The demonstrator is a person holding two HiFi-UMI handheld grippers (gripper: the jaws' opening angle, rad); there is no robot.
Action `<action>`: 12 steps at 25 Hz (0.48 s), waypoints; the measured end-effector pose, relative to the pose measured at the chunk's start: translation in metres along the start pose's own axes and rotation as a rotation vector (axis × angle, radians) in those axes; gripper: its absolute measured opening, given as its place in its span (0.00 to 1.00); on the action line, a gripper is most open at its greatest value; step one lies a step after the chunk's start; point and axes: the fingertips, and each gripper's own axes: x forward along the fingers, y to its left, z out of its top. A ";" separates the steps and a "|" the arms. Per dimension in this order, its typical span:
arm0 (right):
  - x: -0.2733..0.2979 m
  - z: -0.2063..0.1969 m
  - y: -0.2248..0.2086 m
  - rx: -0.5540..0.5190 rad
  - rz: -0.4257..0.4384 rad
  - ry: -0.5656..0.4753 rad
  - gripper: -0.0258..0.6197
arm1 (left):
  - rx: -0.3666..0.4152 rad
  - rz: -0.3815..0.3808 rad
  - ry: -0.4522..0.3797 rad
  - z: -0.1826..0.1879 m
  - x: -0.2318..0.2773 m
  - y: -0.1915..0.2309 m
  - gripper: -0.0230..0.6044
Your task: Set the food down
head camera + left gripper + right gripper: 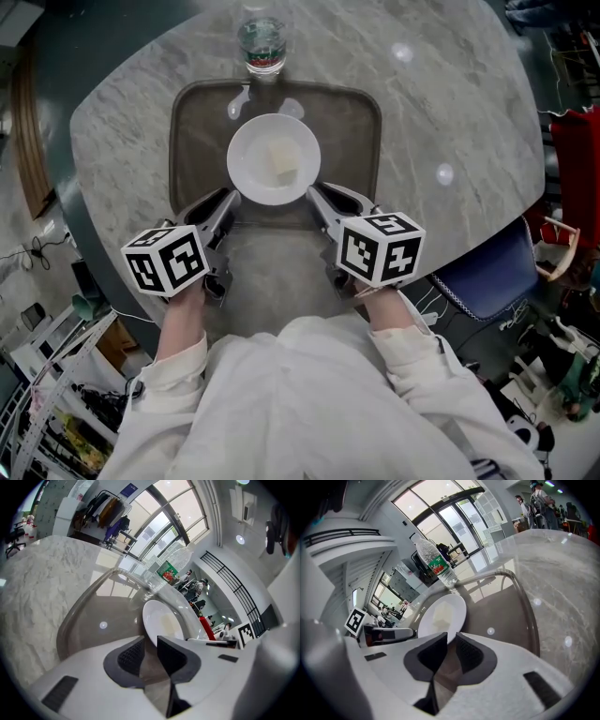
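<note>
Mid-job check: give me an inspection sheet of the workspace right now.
Surface: marble table with a brown tray on it.
Job's things: white plate carrying a pale piece of food, over the tray's middle; cannot tell whether it rests on the tray.
Clutter: water bottle upright just beyond the tray.
Tools: left tool and right tool each clamp the plate's rim, on opposite sides.
Cables: loose cable on the floor left of the table; none seen on the table.
Surroundings: blue chair at the right, shelving at the lower left.
</note>
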 end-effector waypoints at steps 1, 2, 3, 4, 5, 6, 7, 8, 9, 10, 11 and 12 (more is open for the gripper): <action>-0.002 0.000 0.002 -0.003 0.003 -0.011 0.09 | -0.001 0.001 -0.015 0.001 -0.003 0.001 0.15; -0.004 0.000 0.003 -0.005 0.006 -0.022 0.09 | 0.002 0.001 -0.029 0.002 -0.006 0.000 0.15; -0.007 0.000 0.005 -0.006 0.007 -0.034 0.09 | 0.009 0.000 -0.040 0.002 -0.009 -0.001 0.15; -0.011 -0.001 0.006 -0.005 0.008 -0.047 0.09 | 0.020 -0.003 -0.048 0.001 -0.013 -0.003 0.15; -0.014 -0.002 0.008 -0.004 0.009 -0.061 0.09 | 0.034 -0.008 -0.057 0.001 -0.016 -0.006 0.15; -0.017 -0.003 0.010 -0.004 0.010 -0.075 0.09 | 0.047 -0.016 -0.067 0.001 -0.020 -0.009 0.15; -0.019 -0.004 0.012 -0.005 0.011 -0.086 0.09 | 0.055 -0.027 -0.081 0.001 -0.024 -0.011 0.15; -0.020 -0.005 0.015 -0.008 0.011 -0.094 0.09 | 0.055 -0.040 -0.097 0.002 -0.028 -0.013 0.15; -0.021 -0.008 0.019 -0.013 0.009 -0.098 0.09 | 0.050 -0.052 -0.113 0.001 -0.033 -0.014 0.15; -0.022 -0.012 0.024 -0.017 0.007 -0.099 0.09 | 0.045 -0.064 -0.125 -0.001 -0.037 -0.015 0.15; -0.024 -0.017 0.028 -0.021 0.006 -0.097 0.09 | 0.043 -0.074 -0.134 -0.003 -0.042 -0.016 0.15; -0.026 -0.023 0.034 -0.027 0.006 -0.093 0.09 | 0.047 -0.083 -0.139 -0.006 -0.047 -0.018 0.15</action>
